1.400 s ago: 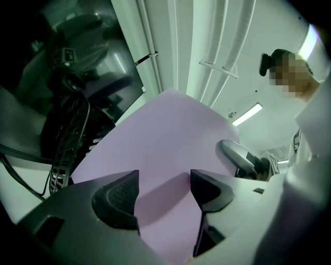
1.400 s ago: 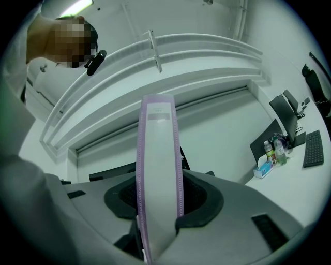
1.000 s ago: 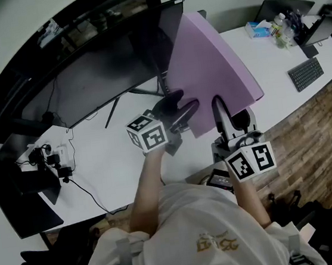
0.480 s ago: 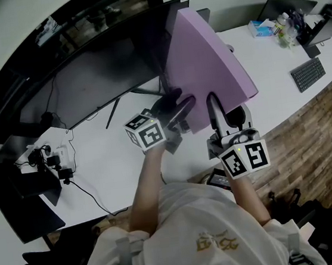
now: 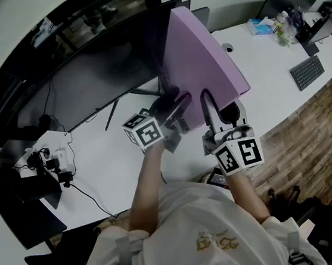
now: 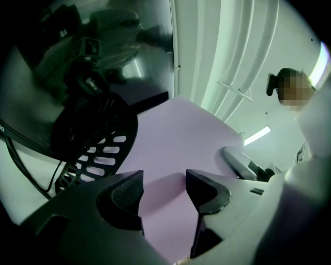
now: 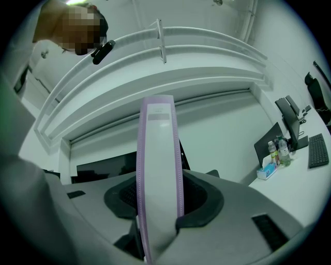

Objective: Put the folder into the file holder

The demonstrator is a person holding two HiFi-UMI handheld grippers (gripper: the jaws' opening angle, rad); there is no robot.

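1. The right gripper [image 7: 158, 204] was clamped on the near edge of the purple folder [image 5: 202, 58]. It held the folder upright on edge, raised above the white desk [image 5: 115, 159] and in front of the dark monitor [image 5: 98, 71].
2. The left gripper [image 6: 164, 186] gripped nothing. Its jaws stood a moderate gap apart, with the folder's broad face just beyond them. The black mesh file holder [image 6: 95, 140] stood just left of that face.
3. The step in hand looked like lining the folder up with the holder's opening. Doing it well probably meant keeping the folder's face parallel to the holder's walls and leading with the bottom edge, not a corner.
4. Gripped at one edge only, so large a folder would likely swing or sag, so a slow, straight descent seemed wise.
5. The free left gripper was well placed to steady the folder's face or brace the holder. A light mesh holder might slide or tip if the folder caught its rim.
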